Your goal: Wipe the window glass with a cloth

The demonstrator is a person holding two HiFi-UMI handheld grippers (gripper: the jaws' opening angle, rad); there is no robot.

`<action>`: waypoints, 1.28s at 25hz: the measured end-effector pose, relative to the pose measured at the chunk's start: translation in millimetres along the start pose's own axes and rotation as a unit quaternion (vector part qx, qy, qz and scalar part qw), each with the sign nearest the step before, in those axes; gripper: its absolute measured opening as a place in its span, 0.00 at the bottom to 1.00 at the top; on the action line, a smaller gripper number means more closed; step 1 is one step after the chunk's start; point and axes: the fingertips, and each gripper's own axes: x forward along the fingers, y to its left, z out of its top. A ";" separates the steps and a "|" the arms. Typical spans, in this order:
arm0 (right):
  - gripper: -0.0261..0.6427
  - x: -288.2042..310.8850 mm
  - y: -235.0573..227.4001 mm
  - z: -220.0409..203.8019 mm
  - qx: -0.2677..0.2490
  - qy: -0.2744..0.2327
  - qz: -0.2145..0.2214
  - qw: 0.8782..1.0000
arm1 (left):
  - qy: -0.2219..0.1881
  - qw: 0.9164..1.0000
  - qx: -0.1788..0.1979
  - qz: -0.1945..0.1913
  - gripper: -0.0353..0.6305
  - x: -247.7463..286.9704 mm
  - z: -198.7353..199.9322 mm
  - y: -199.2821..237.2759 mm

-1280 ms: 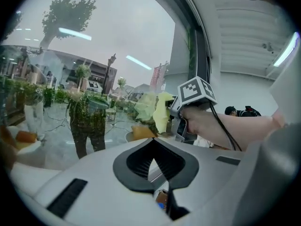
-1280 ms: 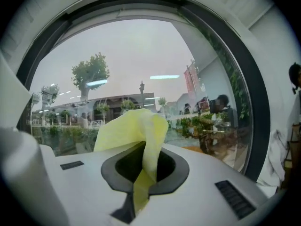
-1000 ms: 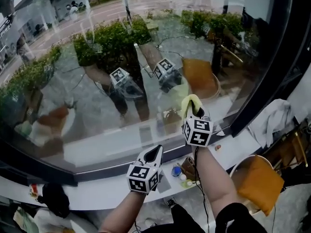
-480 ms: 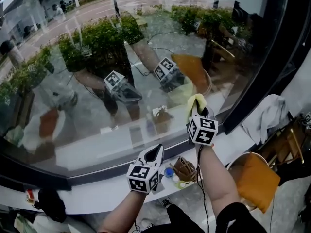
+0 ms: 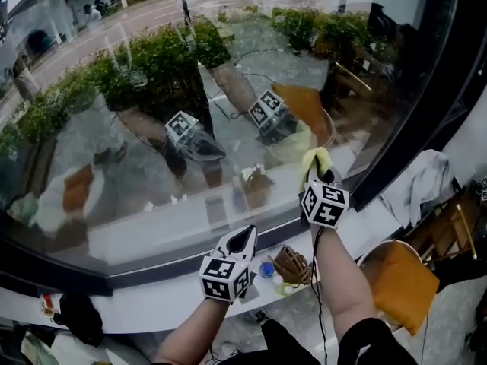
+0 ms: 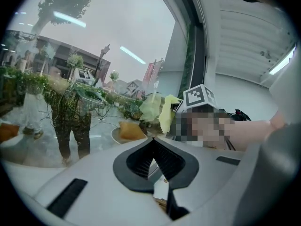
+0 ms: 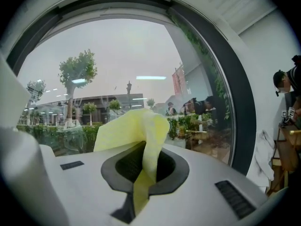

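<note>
The right gripper [image 5: 317,173] has its jaws clamped on a soft yellow cloth [image 5: 315,159]. In the right gripper view a narrow strip of the cloth [image 7: 134,132] runs down between the jaws of the gripper [image 7: 140,185], while the rest billows up above them and hides whatever lies directly ahead. The cloth sits at the lower right corner of the large curved window glass [image 5: 144,90], just beside the dark window frame [image 5: 403,128]. In the left gripper view it [image 6: 166,111] meets its own paler reflection, so it appears to touch the pane. The left gripper [image 5: 244,236] hangs lower, over the white sill [image 5: 152,304] along the bottom edge of the glass and apart from the pane. Its jaws [image 6: 159,179] are drawn together with nothing between them. Reflections crowd the glass — both marker cubes, the person's legs, green shrubs — and make the street outside hard to read. A few small items [image 5: 288,265] lie on the sill between the two forearms, one brown and one with a blue top, too small to identify. At the right edge a white rag [image 5: 426,181] is partly cut off by the frame.
</note>
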 end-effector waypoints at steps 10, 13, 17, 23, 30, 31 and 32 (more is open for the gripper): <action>0.09 -1.3 0.1 -1.3 -0.002 0.007 0.002 1.000 | 0.004 1.000 0.011 0.001 0.06 -9.0 -1.4 -1.4; 0.09 -1.5 0.9 -0.8 -0.006 0.007 0.004 1.000 | 0.004 1.000 0.012 0.003 0.06 -10.7 -0.5 -0.9; 0.09 -0.4 0.6 -0.4 -0.010 0.007 0.006 1.000 | 0.004 1.000 0.013 0.009 0.06 -13.2 0.3 2.1; 0.09 -2.3 -0.5 -2.8 -0.009 0.012 0.006 1.000 | 0.001 1.000 0.015 0.020 0.06 -23.7 2.3 6.4; 0.09 -16.3 8.3 -1.9 -0.014 0.009 0.013 1.000 | -0.007 0.999 0.017 0.033 0.06 -42.0 8.9 9.8; 0.09 -19.0 10.7 -1.5 -0.014 0.009 0.014 1.000 | -0.008 0.999 0.017 0.035 0.06 -45.0 10.4 10.1; 0.09 -21.8 13.7 -1.0 -0.015 0.008 0.016 1.000 | -0.011 0.999 0.017 0.038 0.06 -48.3 12.3 10.7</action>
